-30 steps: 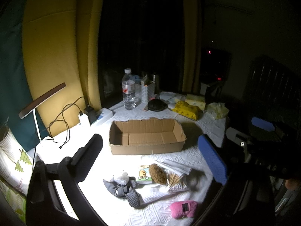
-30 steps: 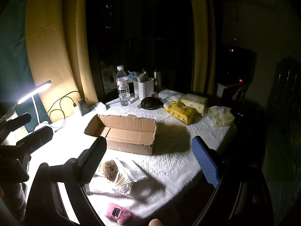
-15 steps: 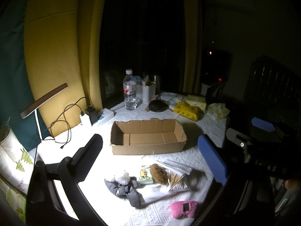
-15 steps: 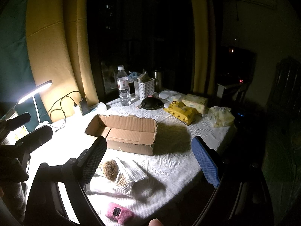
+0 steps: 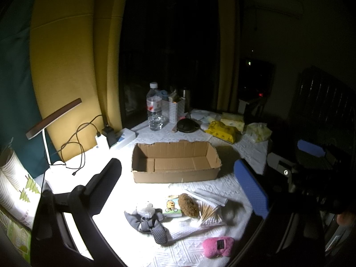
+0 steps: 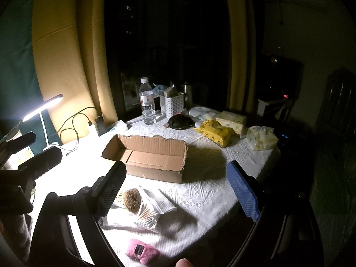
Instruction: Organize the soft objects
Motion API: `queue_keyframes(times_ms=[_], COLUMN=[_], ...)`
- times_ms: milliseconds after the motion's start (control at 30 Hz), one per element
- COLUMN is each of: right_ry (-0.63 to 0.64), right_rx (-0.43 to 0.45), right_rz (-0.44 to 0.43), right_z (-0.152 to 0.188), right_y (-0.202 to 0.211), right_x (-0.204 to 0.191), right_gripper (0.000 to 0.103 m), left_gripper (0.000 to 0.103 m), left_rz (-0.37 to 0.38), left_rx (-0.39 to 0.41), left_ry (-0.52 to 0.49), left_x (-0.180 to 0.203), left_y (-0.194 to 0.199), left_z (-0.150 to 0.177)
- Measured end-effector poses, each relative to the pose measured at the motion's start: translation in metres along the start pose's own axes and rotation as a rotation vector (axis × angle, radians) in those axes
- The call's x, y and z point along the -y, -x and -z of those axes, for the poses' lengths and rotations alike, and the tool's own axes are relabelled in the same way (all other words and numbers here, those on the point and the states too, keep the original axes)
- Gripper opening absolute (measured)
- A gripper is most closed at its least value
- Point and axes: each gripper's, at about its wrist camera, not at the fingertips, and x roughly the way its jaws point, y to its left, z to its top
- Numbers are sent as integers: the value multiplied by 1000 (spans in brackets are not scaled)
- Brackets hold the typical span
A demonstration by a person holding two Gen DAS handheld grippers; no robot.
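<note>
Both grippers, left gripper (image 5: 178, 189) and right gripper (image 6: 178, 189), hover released and empty above the worktop's (image 6: 207, 191) near edge, where the pink plush (image 5: 218, 246), grey plush (image 5: 145, 219) and brown sponge (image 5: 188, 205) lie below the fingers, before the cardboard box (image 5: 175, 164).

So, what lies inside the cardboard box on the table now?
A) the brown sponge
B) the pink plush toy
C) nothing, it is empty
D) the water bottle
C: the cardboard box shows only its bare floor, while the pink plush toy and the brown sponge lie on the cloth in front of it.
</note>
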Motion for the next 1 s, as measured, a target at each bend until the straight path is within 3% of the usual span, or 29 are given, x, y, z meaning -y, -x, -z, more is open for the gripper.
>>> queue_keyframes(times_ms=[267, 1000], right_ry=[-1, 24], right_rx=[-30, -248], right_rz=[-6, -88], right_z=[11, 110], right_y=[-8, -66], right_x=[-4, -24], right_gripper=[94, 94], left_gripper=[102, 102], left_rz=[-6, -61], left_rx=[-31, -246], left_ry=[4, 8], left_x=[-3, -14], left_y=[-7, -53], left_z=[10, 116])
